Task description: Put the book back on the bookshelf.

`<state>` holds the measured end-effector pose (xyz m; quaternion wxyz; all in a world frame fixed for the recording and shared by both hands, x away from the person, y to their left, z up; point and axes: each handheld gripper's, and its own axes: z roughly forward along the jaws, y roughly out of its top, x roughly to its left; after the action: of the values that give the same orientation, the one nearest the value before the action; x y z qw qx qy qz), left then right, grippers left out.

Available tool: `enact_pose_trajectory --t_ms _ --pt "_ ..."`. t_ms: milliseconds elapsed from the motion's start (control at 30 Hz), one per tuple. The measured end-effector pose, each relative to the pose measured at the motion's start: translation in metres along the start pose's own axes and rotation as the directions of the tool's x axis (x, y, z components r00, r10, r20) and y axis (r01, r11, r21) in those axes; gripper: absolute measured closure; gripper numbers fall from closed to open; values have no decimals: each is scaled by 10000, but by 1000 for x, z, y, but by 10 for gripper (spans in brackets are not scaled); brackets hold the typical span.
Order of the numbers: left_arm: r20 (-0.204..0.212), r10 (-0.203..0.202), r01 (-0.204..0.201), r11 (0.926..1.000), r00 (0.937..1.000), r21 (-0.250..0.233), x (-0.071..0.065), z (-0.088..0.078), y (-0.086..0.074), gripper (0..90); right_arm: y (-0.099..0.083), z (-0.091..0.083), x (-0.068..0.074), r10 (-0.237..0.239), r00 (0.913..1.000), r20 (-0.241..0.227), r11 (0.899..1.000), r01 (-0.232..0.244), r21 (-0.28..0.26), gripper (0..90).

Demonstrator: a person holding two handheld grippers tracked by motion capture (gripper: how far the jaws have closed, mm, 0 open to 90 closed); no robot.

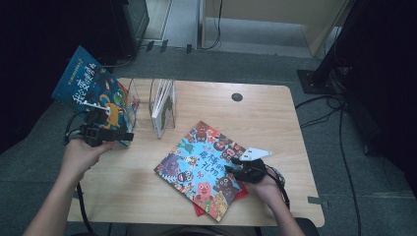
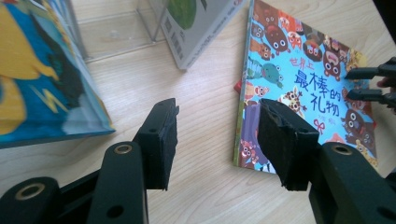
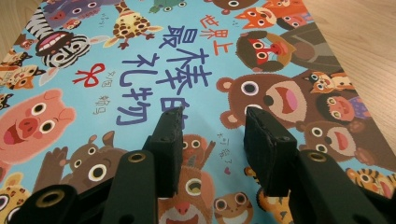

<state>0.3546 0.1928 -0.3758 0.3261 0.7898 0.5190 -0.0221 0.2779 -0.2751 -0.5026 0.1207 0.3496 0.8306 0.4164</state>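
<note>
Bright blue and crowded with cartoon animals, the picture book (image 1: 204, 169) is lying flat on the wooden table (image 1: 275, 118), toward the person's right, turned at an angle to the table edge. A red book (image 1: 242, 193) is peeking out from under its near corner. The right gripper (image 1: 235, 163) is resting at the book's right edge, its jaws pointing across the cover. In the right gripper view the two black jaws are standing apart just over the printed bear (image 3: 275, 100), with nothing pinched between them; whether the pads are touching the cover I cannot tell.

Further left, a clear plastic book stand (image 1: 164, 115) is standing upright near the back of the table, holding a thin book (image 1: 162, 101) with a white cover between its dividers. Beyond that, at the table's left edge, a second blue picture book (image 1: 88, 83) is standing tilted, its cover facing up and toward the person. The left gripper (image 1: 98, 105) is sitting right in front of this tilted book. In the left gripper view its jaws are gaping open over bare wood, with the book's lower edge (image 2: 56, 130) off to their left and nothing between the pads.
</note>
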Motion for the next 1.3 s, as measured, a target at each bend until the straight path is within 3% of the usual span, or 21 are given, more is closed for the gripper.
enact_pose_trajectory --t_ms 333,567,833,967,1300 --pt "352 271 -269 9996 9990 -41 -5 25 -7 494 -4 -4 0 26 10000 84 10000 -25 -51 581" --pt "258 968 -973 9951 9950 200 -13 46 -9 505 -8 -8 -1 59 9998 170 9999 -56 -130 584" --pt "632 896 -923 9949 9940 406 -15 66 -10 500 -12 -14 -1 208 9994 289 9997 -205 -107 598" --pt "748 1032 -1080 9922 9918 627 -18 78 -12 505 -14 -16 -2 227 9992 315 9996 -223 -143 606" --pt "1118 1327 -1394 9887 9848 551 -22 96 -11 532 -20 -23 -4 427 9981 447 9989 -418 -210 627"
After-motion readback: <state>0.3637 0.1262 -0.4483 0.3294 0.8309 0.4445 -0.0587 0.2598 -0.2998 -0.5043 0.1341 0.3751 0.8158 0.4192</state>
